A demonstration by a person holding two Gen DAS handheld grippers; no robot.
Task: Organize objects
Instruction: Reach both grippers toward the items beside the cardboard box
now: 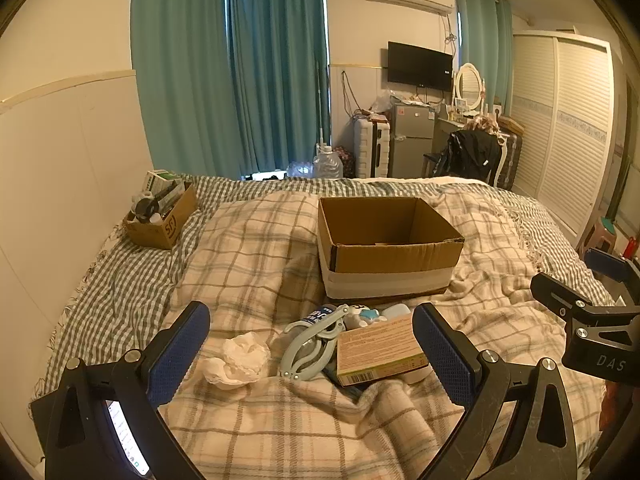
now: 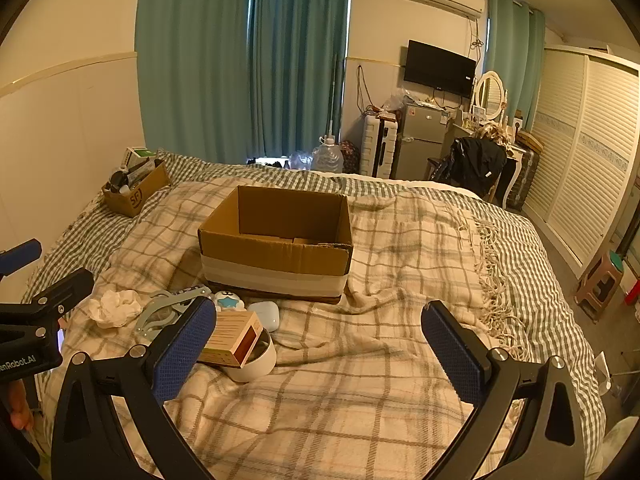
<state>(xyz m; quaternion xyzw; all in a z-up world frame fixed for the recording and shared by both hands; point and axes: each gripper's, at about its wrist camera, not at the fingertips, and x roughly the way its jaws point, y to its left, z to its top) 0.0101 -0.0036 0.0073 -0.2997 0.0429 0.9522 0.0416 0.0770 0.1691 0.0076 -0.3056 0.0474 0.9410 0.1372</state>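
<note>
Now both my grippers, left (image 1: 311, 354) and right (image 2: 319, 342), are wide open and empty; pile (image 1: 352, 340) lies before the box (image 1: 384, 248) on soft blanket (image 2: 360, 380), so carton (image 1: 380, 350) may slip.

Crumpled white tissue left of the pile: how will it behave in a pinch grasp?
The crumpled tissue looks soft and loosely wadded, so it will probably compress flat between the pads. It seems very light, so a push would likely drag it along the plaid blanket rather than roll it. It may snag or deform on release.
</note>
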